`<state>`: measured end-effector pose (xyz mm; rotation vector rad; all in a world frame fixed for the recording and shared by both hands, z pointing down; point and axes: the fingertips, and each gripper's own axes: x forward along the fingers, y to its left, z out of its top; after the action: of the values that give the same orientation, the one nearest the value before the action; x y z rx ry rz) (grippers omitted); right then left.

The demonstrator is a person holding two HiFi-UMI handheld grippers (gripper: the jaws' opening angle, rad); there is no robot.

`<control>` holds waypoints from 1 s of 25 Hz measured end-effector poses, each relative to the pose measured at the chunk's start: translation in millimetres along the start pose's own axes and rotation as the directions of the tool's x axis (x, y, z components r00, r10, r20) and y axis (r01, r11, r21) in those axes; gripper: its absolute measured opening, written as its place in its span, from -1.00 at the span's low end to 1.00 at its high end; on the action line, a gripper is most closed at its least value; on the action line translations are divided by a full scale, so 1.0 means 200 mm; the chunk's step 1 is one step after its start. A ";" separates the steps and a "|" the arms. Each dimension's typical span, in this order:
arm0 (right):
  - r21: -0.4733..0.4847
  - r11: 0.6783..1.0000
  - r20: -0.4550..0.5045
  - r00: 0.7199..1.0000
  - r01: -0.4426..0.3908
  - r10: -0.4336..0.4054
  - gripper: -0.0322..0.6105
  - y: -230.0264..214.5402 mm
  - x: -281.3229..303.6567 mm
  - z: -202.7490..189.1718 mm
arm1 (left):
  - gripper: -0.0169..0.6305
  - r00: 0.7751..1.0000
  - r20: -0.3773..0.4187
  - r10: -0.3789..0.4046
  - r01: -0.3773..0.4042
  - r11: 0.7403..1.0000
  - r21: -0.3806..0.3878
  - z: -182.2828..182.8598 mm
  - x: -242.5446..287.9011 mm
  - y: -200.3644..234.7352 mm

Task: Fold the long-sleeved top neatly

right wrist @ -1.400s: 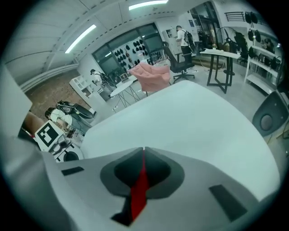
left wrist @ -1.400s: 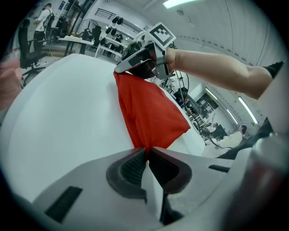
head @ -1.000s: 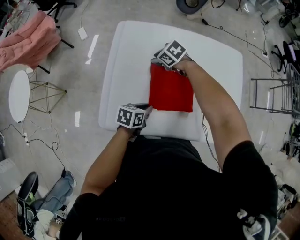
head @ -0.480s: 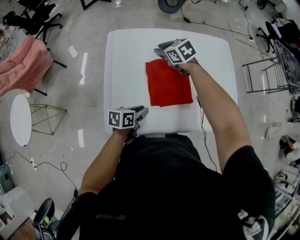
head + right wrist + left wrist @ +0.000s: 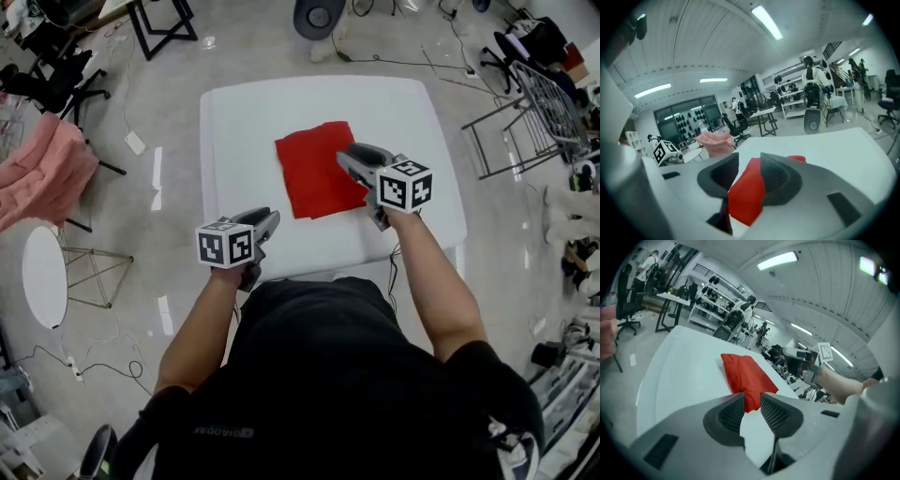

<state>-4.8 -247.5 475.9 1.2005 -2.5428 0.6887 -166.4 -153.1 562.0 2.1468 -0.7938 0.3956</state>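
My left claw [image 5: 266, 221], low left in the head view, and my right claw [image 5: 349, 159], mid-right, both stand spread and empty, having just been opening. I'd lift them straight clear so the folded red top [image 5: 314, 169], centred on the white bench [image 5: 244, 122], isn't dragged. The right claw covers its right edge, and I can't see the sleeves.
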 end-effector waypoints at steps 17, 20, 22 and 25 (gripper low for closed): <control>0.008 0.999 0.016 0.999 -0.047 0.047 -0.89 0.12 -0.78 -0.40 | -0.92 0.985 0.135 0.103 -0.133 0.964 0.231 0.01 0.05 -0.66; 0.011 0.999 -0.003 1.000 -0.031 0.031 -0.89 0.07 -0.86 -0.45 | -0.92 0.982 0.139 0.126 -0.157 0.958 0.240 -0.04 0.08 -0.76; 0.012 0.999 0.003 1.000 -0.030 0.030 -0.89 0.05 -0.92 -0.47 | -0.92 0.978 0.145 0.153 -0.184 0.954 0.238 -0.06 0.08 -0.80; 0.012 0.999 0.028 0.999 -0.041 0.041 -0.89 0.04 -1.02 -0.48 | -0.92 0.972 0.152 0.178 -0.210 0.949 0.234 -0.10 0.08 -0.87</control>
<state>119.8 -59.6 471.8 1.1732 -2.5964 0.7023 -40.7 -60.4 482.5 2.3532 -1.0849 0.4832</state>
